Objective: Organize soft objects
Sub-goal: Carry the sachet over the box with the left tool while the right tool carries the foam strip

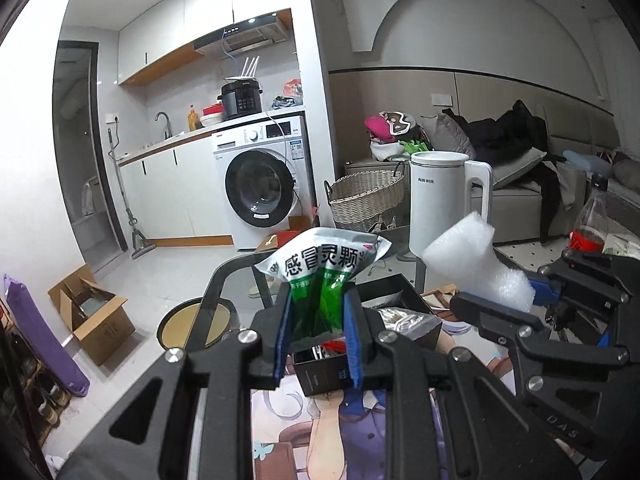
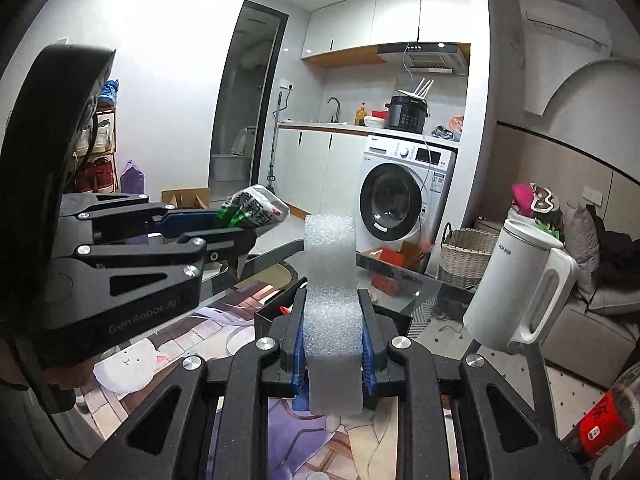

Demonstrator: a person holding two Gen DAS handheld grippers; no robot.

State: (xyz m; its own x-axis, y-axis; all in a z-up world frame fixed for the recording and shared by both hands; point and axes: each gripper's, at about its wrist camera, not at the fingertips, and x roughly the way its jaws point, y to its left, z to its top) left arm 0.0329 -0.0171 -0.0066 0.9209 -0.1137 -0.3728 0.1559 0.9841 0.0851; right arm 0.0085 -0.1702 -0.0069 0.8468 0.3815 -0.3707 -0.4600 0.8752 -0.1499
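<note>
I've got the left gripper [image 1: 316, 312] pinching the sachet [image 1: 320, 264] and the right gripper [image 2: 331, 344] squeezing the foam [image 2: 330, 280], both aloft over the black box [image 1: 394, 296], neither placed yet.

A: The sachet [image 1: 324, 276] looks like glossy, crinkled foil-plastic; the foam strip [image 2: 330, 304] is matt, white and bubbly-rough.

B: And the jug [image 2: 520, 292]?

A: Smooth, satin white plastic. The basket [image 1: 366, 196] is woven wicker, the tabletop [image 2: 404, 280] shiny glass.
</note>
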